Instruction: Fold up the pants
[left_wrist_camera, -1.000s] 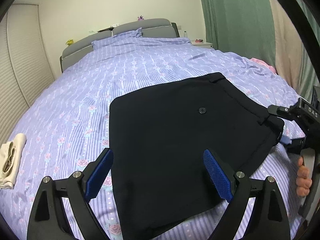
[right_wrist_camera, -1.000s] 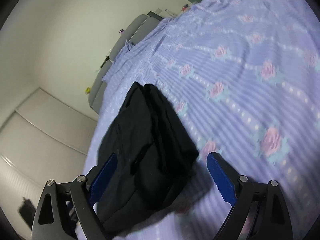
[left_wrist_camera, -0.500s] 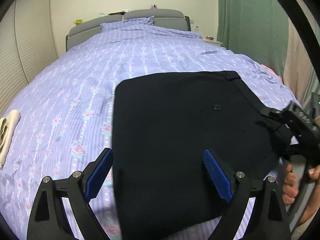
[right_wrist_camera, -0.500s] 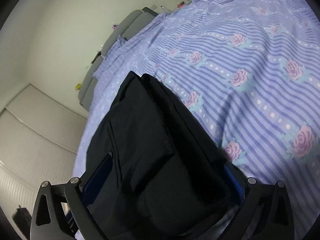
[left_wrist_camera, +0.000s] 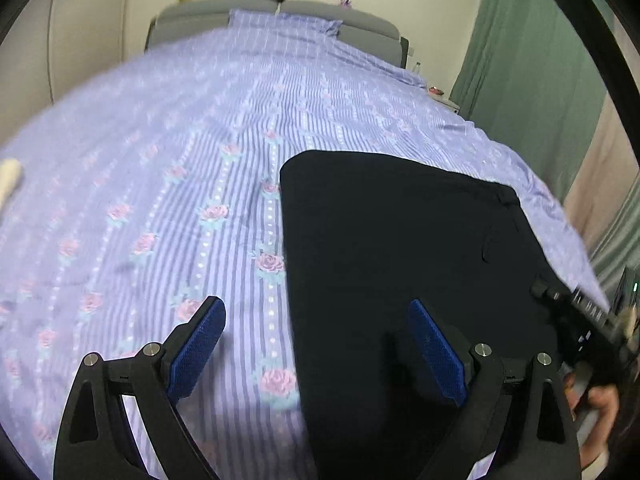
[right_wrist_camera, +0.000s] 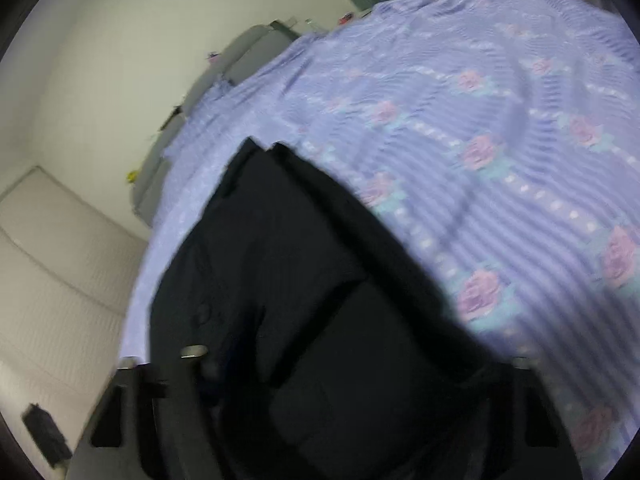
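The black pants point(left_wrist_camera: 400, 240) lie folded into a flat block on the purple flowered bedcover point(left_wrist_camera: 160, 180). My left gripper point(left_wrist_camera: 316, 308) hangs open just above them. The pants' left edge runs between its blue pads point(left_wrist_camera: 192, 344), which touch nothing. At the right rim of the left wrist view a hand point(left_wrist_camera: 596, 400) holds the right tool against the pants' right side. In the right wrist view the right gripper point(right_wrist_camera: 356, 360) has a thick end of the pants point(right_wrist_camera: 300, 260) filling the gap between its jaws. Those jaws are closing, and the cloth hides both pads.
A folded cream cloth point(left_wrist_camera: 8, 176) lies at the bed's far left. The grey headboard point(left_wrist_camera: 192, 16) and a pillow stand at the far end, and a green curtain point(left_wrist_camera: 532, 60) hangs on the right. White wardrobe doors point(right_wrist_camera: 48, 260) line the left wall.
The left gripper has swung left and rolled, so the pants sit further right in its view. The right gripper has pushed onto the pants' end and narrowed, and cloth now covers its pads.
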Motion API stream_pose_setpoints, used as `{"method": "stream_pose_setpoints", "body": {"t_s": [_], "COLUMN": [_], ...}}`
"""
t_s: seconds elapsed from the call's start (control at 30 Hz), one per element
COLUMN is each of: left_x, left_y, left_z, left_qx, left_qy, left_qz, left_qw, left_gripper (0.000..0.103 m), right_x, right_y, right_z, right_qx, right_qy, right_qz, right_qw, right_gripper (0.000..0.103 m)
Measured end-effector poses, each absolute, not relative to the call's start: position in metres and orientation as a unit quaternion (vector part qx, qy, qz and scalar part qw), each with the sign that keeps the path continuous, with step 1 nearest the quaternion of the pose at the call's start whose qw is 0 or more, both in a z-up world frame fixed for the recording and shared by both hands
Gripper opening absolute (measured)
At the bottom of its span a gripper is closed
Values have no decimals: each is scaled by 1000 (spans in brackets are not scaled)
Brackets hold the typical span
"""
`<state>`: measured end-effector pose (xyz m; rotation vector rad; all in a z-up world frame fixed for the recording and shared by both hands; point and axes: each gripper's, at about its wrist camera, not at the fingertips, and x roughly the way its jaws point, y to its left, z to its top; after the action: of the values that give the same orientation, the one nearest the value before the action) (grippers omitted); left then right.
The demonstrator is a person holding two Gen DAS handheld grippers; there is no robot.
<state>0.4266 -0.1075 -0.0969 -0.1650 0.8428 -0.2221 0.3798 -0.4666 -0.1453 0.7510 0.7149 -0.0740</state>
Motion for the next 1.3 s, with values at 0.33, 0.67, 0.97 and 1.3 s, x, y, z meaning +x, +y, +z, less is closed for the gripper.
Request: {"method": "stream_pose_setpoints", "body": {"t_s": [0.33, 0.67, 0.97, 1.3], "left_x": [479, 482, 494, 484], "left_y": [-93, -109, -112, -112], "left_z": [-128, -144, -157, -139], "left_qx": [-156, -195, -260, -239], "left_qy": [473, 453, 456, 481], "left_qz": [-195, -295, -348, -323], "left_qw": [845, 819, 777, 779], "left_gripper": [93, 92, 85, 17], "right_x": [385, 382, 381, 372], "right_y": [-438, -441, -435, -420], "right_z": [-129, -132, -133, -107], "right_qx": [212, 199, 186, 143], "right_qy": [366, 364, 355, 332], "right_qz": [-110, -103, -109, -100], "right_qw": [899, 904, 910, 927], "right_gripper": [50, 50, 50, 38]}}
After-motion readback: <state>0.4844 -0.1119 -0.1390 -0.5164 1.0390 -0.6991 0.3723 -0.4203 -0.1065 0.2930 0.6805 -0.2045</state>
